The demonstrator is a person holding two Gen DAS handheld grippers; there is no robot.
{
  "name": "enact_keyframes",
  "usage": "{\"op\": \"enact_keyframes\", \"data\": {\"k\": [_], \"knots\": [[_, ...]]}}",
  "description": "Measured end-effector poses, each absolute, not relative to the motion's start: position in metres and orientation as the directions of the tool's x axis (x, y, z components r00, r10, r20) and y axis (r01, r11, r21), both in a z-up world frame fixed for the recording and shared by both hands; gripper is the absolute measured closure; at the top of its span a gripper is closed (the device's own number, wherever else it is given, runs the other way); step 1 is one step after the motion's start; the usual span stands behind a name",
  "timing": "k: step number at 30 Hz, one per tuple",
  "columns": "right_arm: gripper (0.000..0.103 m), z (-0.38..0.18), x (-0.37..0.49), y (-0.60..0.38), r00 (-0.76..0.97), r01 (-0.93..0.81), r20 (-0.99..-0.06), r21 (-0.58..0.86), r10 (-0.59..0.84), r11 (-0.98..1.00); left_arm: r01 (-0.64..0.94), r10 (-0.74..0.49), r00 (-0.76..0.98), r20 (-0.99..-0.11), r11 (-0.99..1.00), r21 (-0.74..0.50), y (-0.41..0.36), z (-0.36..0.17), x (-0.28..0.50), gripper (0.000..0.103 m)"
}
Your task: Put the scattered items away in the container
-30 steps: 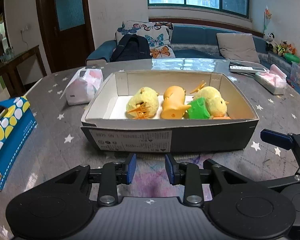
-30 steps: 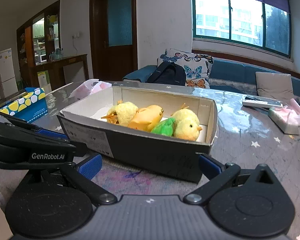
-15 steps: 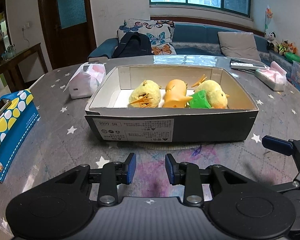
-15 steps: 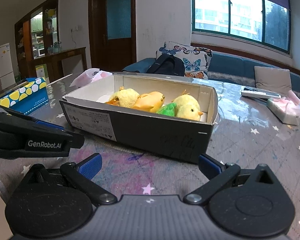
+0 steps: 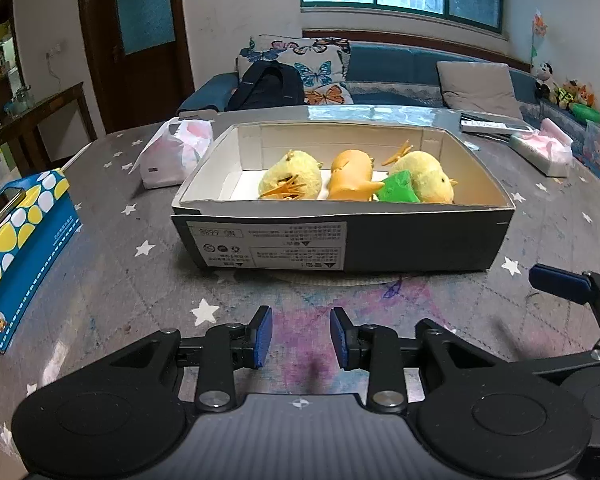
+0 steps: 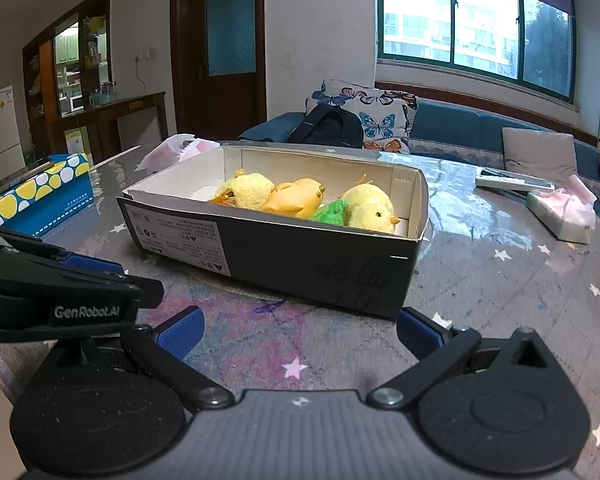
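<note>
All four toys sit in the box point(image 5: 420, 240); my left gripper point(image 5: 300, 336) and right gripper point(image 6: 300, 330) (both released, nothing between them) hover just in front of it.

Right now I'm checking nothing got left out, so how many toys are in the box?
4: a yellow chick at the left, an orange toy in the middle, a green toy beside it, another yellow chick at the right. Smaller ones could hide below.

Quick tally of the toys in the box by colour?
Yellow plush chicks: 2
Orange toy: 1
Green toy: 1
Total: 4, all inside the cardboard box.
</note>
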State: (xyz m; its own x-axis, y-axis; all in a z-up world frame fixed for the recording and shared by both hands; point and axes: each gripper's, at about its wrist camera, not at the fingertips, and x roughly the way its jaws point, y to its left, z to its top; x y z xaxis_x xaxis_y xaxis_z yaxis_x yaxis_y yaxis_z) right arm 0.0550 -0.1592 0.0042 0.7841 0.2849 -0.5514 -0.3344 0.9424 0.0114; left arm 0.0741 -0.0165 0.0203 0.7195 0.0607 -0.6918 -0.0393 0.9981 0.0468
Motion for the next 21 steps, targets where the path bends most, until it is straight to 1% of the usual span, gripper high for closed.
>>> {"op": "enact_keyframes", "data": {"k": [15, 21], "knots": [[0.000, 0.007, 0.064, -0.155, 0.779, -0.336, -0.556, 0.018, 0.288, 0.942, -0.051, 0.077, 0.712, -0.698, 0.997, 0.058, -0.014, 0.021, 0.086, 0.069], [0.000, 0.002, 0.075, -0.153, 0.765, -0.333, -0.579, 0.019, 0.281, 0.943, -0.048, 0.083, 0.696, -0.714, 0.996, 0.069, -0.015, 0.016, 0.096, 0.069]]}}
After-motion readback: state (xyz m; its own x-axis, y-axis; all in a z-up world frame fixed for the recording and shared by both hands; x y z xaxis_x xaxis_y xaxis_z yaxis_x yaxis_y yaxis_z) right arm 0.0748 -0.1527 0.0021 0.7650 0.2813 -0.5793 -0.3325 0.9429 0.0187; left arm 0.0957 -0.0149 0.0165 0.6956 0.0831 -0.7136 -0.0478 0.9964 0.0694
